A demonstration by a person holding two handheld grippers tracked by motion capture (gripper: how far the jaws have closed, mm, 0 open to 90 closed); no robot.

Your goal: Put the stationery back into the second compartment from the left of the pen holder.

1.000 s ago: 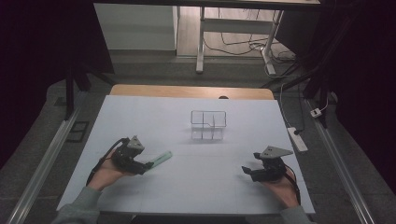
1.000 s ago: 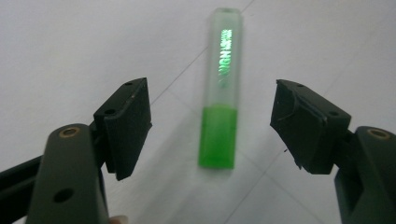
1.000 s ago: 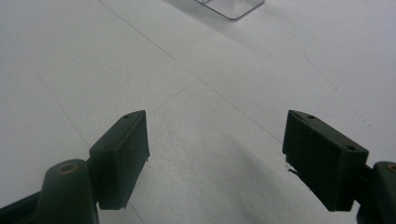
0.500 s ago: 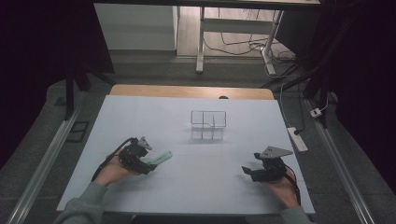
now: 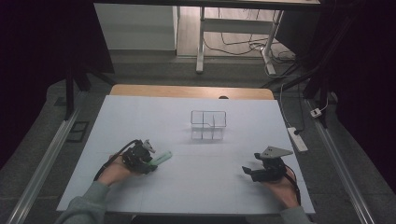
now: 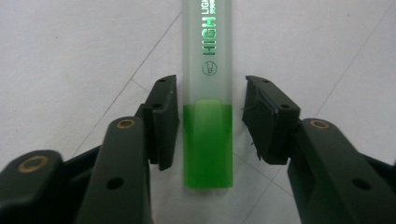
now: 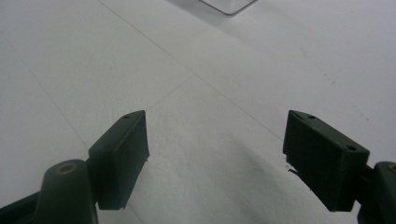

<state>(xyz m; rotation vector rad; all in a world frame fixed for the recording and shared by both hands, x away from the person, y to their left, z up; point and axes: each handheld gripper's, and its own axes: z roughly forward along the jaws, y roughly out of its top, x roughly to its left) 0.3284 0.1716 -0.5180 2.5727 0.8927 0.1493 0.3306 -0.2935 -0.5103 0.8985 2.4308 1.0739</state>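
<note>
At the moment of inspection the task's thing, a green highlighter pen with a frosted translucent barrel (image 6: 208, 107), lay flat on the white-covered desk (image 5: 187, 186), well short of the clear plastic compartment box (image 5: 208, 125) and off to that box's left on the person's side. In the high view the pen (image 5: 161, 157) pointed obliquely toward the box, its far end the nearer to it.

The left gripper (image 5: 148, 161) was set directly over the pen's near, solid green end. In the left gripper view (image 6: 208, 116) the pen ran straight up the middle between the fingers (image 6: 163, 121), its long axis in line with the gripper's own pointing direction and square to the closing stroke. The jaws had just been closing, with the pen between them. The left-hand finger appeared at or almost at the barrel; a narrow strip of desk showed between the barrel and the right-hand finger. Judgement: no firm grip yet; the fingers stood partly closed about the pen.

The right gripper (image 5: 251, 171) rested on the desk, well apart from the pen and to the box's right on the near side. Its fingers (image 7: 122, 154) stood wide apart with nothing between them. The left hand (image 5: 114, 171) was plainly nearer.
</note>
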